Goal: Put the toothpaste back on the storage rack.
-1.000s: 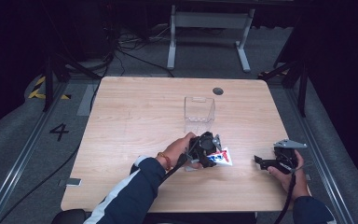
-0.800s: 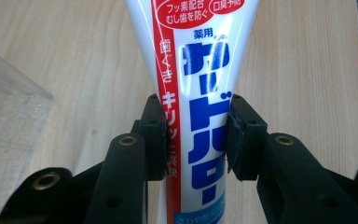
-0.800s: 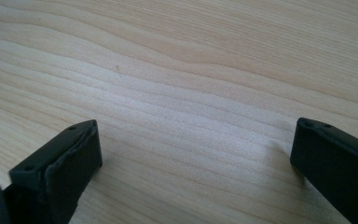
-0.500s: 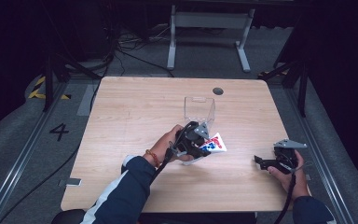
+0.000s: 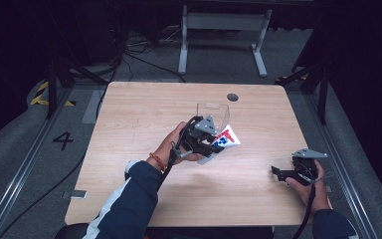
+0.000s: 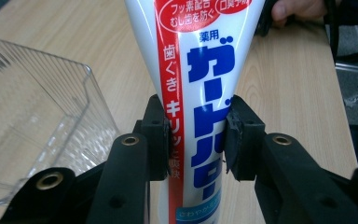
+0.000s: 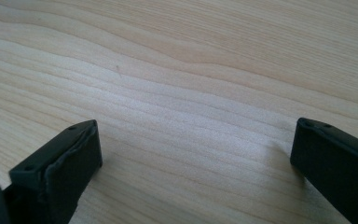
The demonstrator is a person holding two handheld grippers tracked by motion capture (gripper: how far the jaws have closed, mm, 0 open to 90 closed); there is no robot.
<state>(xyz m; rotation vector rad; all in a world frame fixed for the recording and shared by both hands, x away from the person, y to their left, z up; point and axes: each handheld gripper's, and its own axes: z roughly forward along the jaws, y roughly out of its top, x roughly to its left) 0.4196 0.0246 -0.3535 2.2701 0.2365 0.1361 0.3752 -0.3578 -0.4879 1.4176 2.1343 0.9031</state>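
Toothpaste tube (image 6: 200, 93), Japanese print: "フッ素配合 むし歯を防ぐ" on red field at top; "薬用" in blue; "歯ぐきキリッと爽快" in white down red stripe, last characters partly hidden, possibly misread; large blue katakana, only partly visible. Numeral "4" (image 5: 62, 140) in black on grey floor left of table.

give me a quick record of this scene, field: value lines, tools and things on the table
surface: wooden table
left tool: shut on the toothpaste tube, held up off the table
right tool: open, holding nothing, low at the table's right side
clear plastic box: upright on the table, just beyond the tube
tube look: white with a red stripe and blue lettering
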